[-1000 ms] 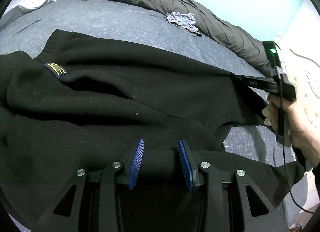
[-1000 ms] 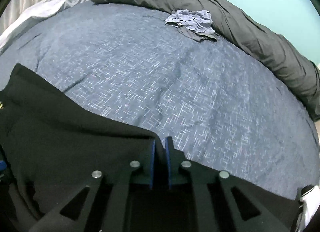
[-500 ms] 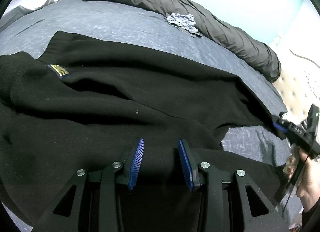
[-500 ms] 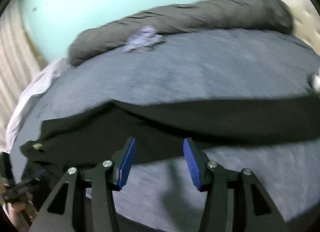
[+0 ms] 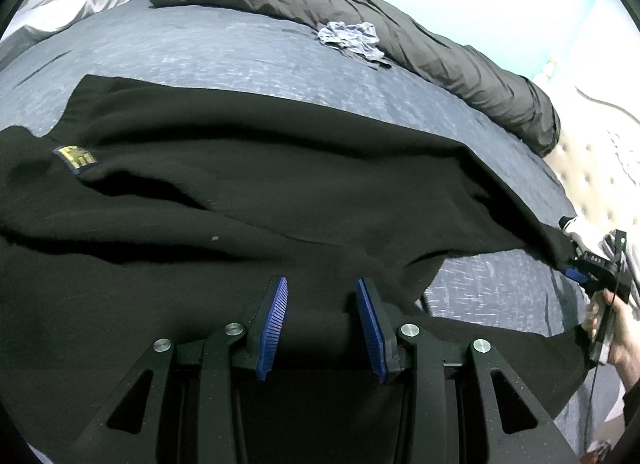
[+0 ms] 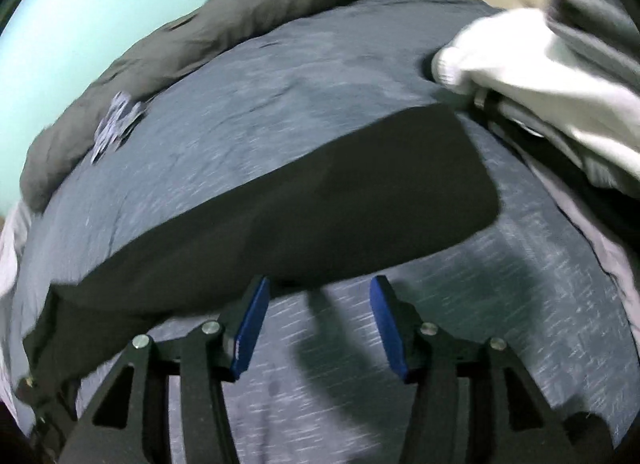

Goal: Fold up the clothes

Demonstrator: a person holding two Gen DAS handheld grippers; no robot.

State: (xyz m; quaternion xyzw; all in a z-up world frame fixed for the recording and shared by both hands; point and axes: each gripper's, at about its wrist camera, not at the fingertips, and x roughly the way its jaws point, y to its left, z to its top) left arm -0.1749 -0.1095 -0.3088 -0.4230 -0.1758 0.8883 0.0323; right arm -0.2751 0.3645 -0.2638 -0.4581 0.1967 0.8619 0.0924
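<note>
A big black sweater [image 5: 248, 200] lies spread on the bed [image 5: 224, 44], w/ one long sleeve [image 6: 304, 200] laid out toward the right side of the bed. The collar tag [image 5: 75, 157] sits near the left edge.

The left gripper [image 5: 320, 322] has its blue pads apart, w/ nothing pinched. It hovers low at the near edge of the bed, right over the sweater's near part. Can't tell if the pads touch the cloth.

The right gripper [image 6: 316, 324] is open too, pads wide apart, holding nothing. It is over bare bed, just beside the sleeve. That view is blurry, so it's prob. moving fast.

What could go wrong, I think:
- Sweater has bumps & wrinkles in the middle. Fold it now & the bumps get stuck inside.
- Thick cloth may slip out if only a thin bit gets pinched.
- A pile of white & grey clothes [image 6: 532, 64] sits at the right edge, near the sleeve end. A wide swing could drag it along.
- A small crumpled grey cloth [image 5: 352, 37] lies far back by the dark blanket roll [image 5: 360, 8], well apart, so no worry there.
</note>
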